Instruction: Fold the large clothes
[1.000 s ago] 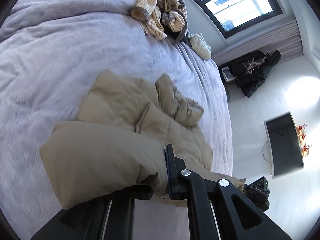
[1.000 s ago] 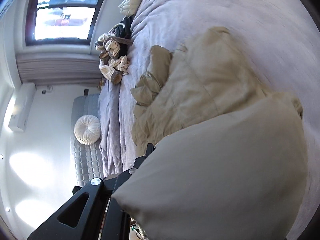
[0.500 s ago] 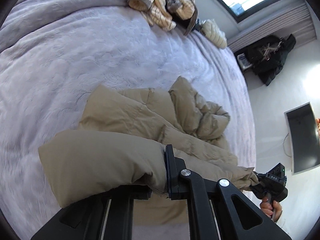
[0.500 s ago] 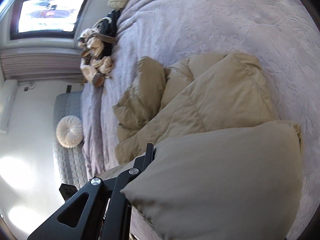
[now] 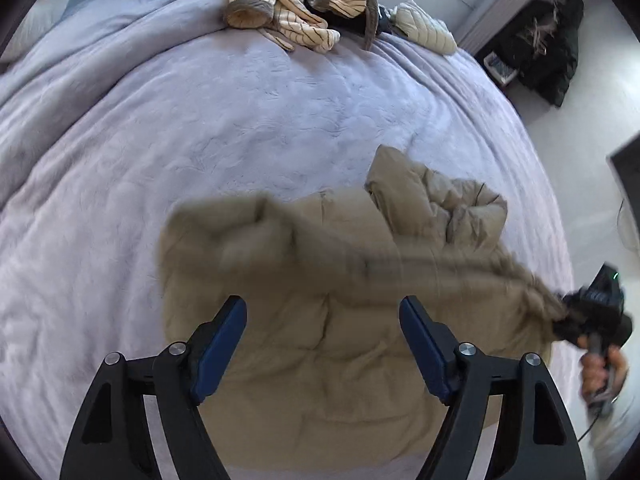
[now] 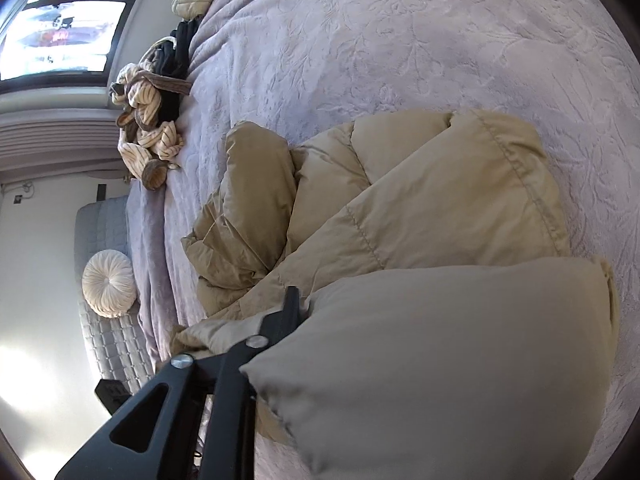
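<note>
Tan puffy fabric is basically all you get up close here: the padded jacket (image 5: 320,340) lies on the lavender bedspread (image 5: 200,120), spread out right under and ahead of the left gripper (image 5: 322,320), whose blue-padded fingers (image 5: 218,344) are splayed wide with nothing between them. One band of the jacket runs blurred across just past those fingertips and stretches off to the right, where the right gripper (image 5: 592,312) has its end bunched up. In the right wrist view the right gripper (image 6: 296,312) is clamped on a fat fold of the jacket (image 6: 460,352), and that fold covers the whole right side of the fingers, so only one black finger (image 6: 288,308) pokes out on the left and the other is buried. Past the fingertips the rest of the jacket sits in quilted lumps, with a crumpled part (image 6: 248,208) off to the left. Well beyond the fingers, at the far edge of the bed, there's a heap of striped cream clothes (image 5: 288,8) tangled with something dark, and a quilted cream piece (image 5: 424,28) just beside it. Off the bed, a round white cushion (image 6: 108,284) sits on a grey quilted seat to the left of the right fingers, and a dark pile (image 5: 548,56) lies on the floor far right of the left ones.
</note>
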`<state>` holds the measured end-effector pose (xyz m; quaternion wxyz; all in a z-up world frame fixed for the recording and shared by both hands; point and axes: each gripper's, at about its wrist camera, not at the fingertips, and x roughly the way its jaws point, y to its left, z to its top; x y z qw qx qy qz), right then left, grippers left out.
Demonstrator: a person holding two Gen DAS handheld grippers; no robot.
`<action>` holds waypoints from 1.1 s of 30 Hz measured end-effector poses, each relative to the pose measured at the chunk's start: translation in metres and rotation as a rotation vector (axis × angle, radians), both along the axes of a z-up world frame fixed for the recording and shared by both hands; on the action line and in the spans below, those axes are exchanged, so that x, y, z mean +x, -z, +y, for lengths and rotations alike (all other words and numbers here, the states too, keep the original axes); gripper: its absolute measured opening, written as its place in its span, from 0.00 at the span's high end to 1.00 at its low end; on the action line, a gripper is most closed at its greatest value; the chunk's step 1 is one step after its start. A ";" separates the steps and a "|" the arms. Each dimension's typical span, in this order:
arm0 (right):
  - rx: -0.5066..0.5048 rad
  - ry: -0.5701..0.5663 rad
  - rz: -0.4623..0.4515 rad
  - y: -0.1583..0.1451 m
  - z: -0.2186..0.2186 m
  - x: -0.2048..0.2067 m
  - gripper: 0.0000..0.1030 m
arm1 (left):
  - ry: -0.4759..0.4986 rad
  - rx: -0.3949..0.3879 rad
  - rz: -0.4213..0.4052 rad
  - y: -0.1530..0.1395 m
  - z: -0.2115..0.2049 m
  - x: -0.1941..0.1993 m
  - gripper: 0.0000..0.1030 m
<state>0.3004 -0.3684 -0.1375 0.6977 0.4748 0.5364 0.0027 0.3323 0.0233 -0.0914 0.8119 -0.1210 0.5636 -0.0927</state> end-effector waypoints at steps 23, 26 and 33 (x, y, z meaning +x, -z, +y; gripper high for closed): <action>-0.594 -0.158 -0.005 0.002 -0.015 0.013 1.00 | -0.079 0.200 0.008 0.094 -0.006 0.062 0.57; -0.552 -0.107 0.006 0.018 -0.028 0.029 1.00 | -0.091 0.190 0.024 0.105 -0.005 0.076 0.57; -0.456 -0.011 0.050 0.052 -0.050 0.048 1.00 | -0.105 0.183 0.044 0.120 -0.002 0.093 0.57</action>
